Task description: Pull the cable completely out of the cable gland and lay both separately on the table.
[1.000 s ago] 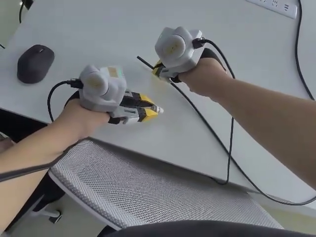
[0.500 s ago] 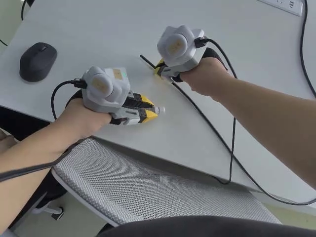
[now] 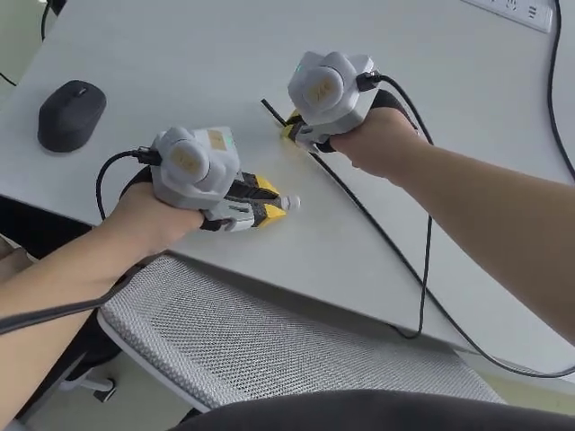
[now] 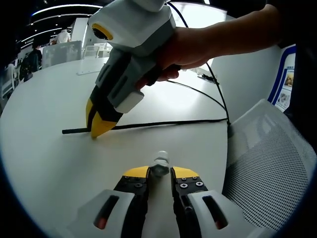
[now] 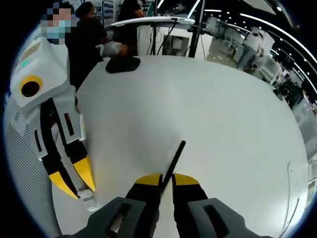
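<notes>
Gland [image 4: 159,162] clamped in left tongs [image 4: 160,173], cable [image 5: 176,152] clamped in right tongs [image 5: 167,178]

Left gripper [image 4: 160,173] clamped, right gripper [image 5: 167,179] clamped, angled downward

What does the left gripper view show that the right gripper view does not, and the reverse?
Left gripper view: a close look at the cable gland clamped in the left gripper, the hand around the right gripper, and the cable running long to the table edge. Right gripper view: the black mouse, and the left gripper from the side. Both: the white table and the black cable pinched by the right gripper.
</notes>
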